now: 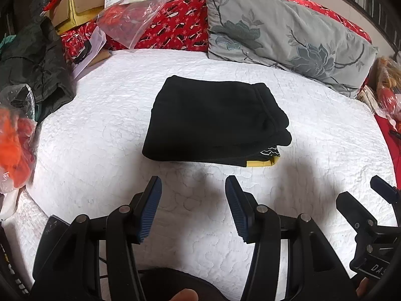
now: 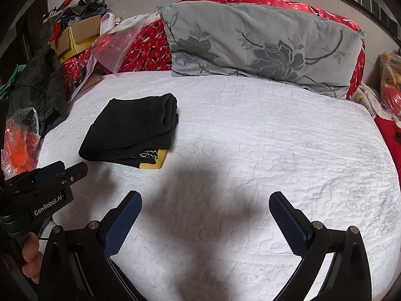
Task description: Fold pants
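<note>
The black pants [image 1: 215, 123] lie folded into a thick rectangle on the white quilted bed [image 1: 112, 130], a yellow patch showing at the near right corner. In the right wrist view the pants [image 2: 130, 130] sit to the left of centre. My left gripper [image 1: 193, 185] hovers open just short of the pants' near edge, nothing between its blue pads. My right gripper [image 2: 205, 200] stands wide open over bare quilt [image 2: 275, 138], to the right of the pants. Each gripper shows in the other's view: the right gripper [image 1: 361, 193] at the right edge, the left gripper [image 2: 67, 170] at the left, a hand holding it.
A grey floral pillow [image 1: 283, 32] leans on a red patterned cover [image 1: 180, 27] at the bed's far side. Cardboard box [image 1: 77, 7], plastic bags [image 1: 135, 12], dark clothing [image 1: 37, 57] and an orange item in plastic [image 1: 15, 148] crowd the left. More bagged items [image 2: 391, 80] sit at the right.
</note>
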`<control>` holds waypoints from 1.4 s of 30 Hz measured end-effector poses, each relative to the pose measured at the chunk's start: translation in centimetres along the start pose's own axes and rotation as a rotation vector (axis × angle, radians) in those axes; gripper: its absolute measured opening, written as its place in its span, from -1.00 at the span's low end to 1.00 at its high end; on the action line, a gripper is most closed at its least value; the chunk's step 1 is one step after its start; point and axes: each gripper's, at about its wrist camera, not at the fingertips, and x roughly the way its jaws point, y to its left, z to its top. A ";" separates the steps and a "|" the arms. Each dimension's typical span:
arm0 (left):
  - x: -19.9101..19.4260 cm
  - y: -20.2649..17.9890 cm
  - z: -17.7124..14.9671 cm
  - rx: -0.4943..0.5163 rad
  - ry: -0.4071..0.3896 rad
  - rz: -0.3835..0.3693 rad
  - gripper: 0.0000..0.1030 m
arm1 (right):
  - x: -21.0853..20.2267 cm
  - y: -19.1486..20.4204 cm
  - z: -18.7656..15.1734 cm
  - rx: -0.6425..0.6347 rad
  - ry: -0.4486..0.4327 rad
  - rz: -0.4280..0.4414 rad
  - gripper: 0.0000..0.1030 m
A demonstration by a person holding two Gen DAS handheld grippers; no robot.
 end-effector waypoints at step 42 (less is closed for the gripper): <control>0.9 -0.3 -0.4 0.034 0.039 -0.014 0.00 | 0.7 0.3 -0.4 -0.009 0.022 -0.009 0.99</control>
